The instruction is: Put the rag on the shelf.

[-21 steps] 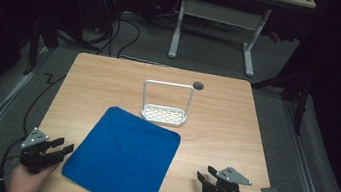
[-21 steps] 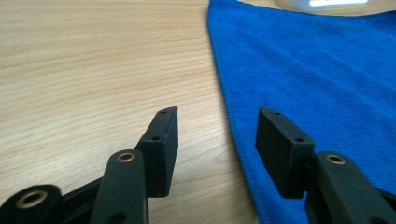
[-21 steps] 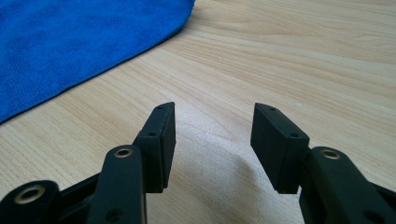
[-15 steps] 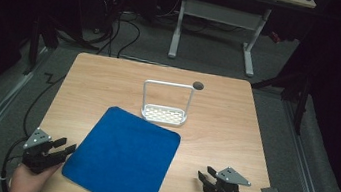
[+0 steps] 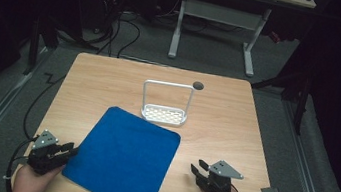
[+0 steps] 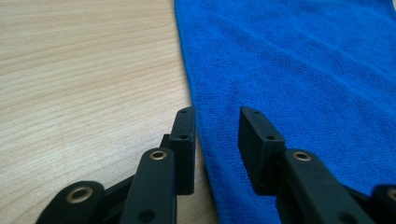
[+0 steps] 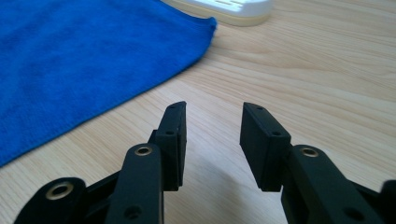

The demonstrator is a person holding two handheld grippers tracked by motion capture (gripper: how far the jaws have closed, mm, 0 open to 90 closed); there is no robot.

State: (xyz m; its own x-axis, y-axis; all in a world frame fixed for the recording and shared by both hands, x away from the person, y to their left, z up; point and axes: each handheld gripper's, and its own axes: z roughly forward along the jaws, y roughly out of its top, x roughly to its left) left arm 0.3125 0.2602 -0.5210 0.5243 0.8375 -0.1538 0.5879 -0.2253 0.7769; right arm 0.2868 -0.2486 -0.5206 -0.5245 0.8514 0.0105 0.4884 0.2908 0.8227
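Note:
A blue cloth lies flat on the wooden table, toward the front left. My left gripper rests at the cloth's left edge with its jaws open. In the left gripper view the cloth has its edge running between the fingertips of the left gripper, and the pads do not press on it. My right gripper sits right of the cloth over bare wood, open and holding nothing. The right gripper view shows the right gripper with the cloth ahead to its left.
A small white perforated rack with an upright wire frame stands just behind the cloth's far corner, seen as the rack. A dark round hole is in the tabletop behind it. A grey tag lies near the right front corner.
My left gripper has edged slightly right, closer to the cloth's edge. The right gripper, cloth and rack have stayed where they were.

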